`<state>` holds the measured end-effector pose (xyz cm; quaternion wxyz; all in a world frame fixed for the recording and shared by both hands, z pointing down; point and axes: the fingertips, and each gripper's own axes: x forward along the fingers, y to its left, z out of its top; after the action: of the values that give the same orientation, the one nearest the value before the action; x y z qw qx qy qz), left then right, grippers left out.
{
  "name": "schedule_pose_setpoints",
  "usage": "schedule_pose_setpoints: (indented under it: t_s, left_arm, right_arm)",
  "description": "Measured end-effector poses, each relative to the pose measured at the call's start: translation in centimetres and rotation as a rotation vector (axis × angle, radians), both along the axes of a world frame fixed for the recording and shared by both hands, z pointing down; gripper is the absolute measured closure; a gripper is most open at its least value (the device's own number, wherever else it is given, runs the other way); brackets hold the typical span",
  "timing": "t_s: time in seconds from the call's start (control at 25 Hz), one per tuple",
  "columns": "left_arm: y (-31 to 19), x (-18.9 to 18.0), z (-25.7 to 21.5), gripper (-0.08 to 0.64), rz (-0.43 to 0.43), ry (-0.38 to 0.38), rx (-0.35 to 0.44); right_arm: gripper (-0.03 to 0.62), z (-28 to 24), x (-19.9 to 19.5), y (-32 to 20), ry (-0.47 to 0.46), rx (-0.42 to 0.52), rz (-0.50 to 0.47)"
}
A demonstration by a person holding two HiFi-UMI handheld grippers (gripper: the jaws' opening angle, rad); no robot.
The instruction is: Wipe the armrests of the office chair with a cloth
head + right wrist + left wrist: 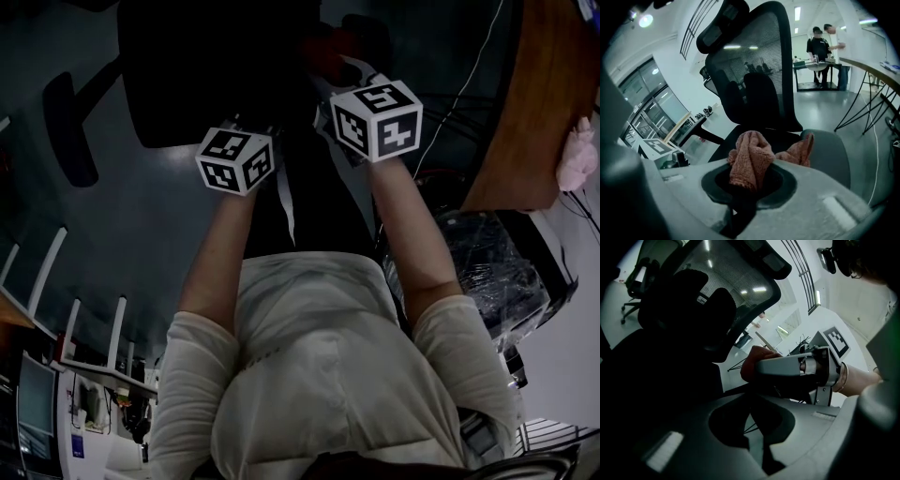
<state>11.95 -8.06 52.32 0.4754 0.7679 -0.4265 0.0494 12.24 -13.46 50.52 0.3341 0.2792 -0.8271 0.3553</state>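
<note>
The black mesh-back office chair (754, 75) fills the right gripper view and shows as a dark mass (216, 66) at the top of the head view. My right gripper (747, 180) is shut on a reddish-pink cloth (750, 157). One end of the cloth drapes on the grey armrest pad (832, 157). The chair's other armrest (70, 127) juts out to the left in the head view. My left gripper (754, 418) is close to the dark seat, its jaws together with nothing between them. From there the right gripper (787, 369) shows with the cloth (751, 363).
A wooden desk (525, 112) with a pink object (577, 159) lies to the right, with cables on the floor beside it. Two people stand at a table (825, 47) in the back. Another office chair (633, 282) stands far off. Black table legs (862, 103) rise at right.
</note>
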Motion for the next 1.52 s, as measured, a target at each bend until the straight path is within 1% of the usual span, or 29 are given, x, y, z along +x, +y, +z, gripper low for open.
schedule_pose_setpoints:
  t_s: [0.16,0.36,0.56,0.72,1.0,1.16,1.52]
  left_arm:
    - [1.1,-0.1,-0.5,0.545,0.015,0.005,0.013]
    - [2.0,-0.9,-1.0,0.545,0.036,-0.009,0.027]
    - [3.2,-1.0,-1.6,0.545,0.056,-0.015,0.041]
    - [4.1,-0.9,-2.2,0.545,0.065,-0.025,0.067]
    - [5.9,-0.8,-2.4,0.545,0.085,-0.026,0.073]
    - [6.8,-0.9,-2.6,0.545,0.096,-0.029,0.075]
    - [8.9,-1.1,-2.6,0.545,0.118,-0.03,0.077]
  right_arm:
    - [0.545,0.4,0.8,2.4,0.025,-0.026,0.03]
    - [0.545,0.6,1.5,4.3,0.038,-0.048,0.11]
    - [0.545,0.4,2.3,6.3,0.011,-0.085,0.185]
    - [0.545,0.3,2.9,7.8,-0.008,-0.091,0.215]
    - [0.545,1.3,3.5,11.2,-0.011,-0.128,0.253]
    - [0.545,1.6,4.3,12.7,-0.01,-0.145,0.29]
    - [0.545,1.9,6.0,14.8,0.002,-0.143,0.363]
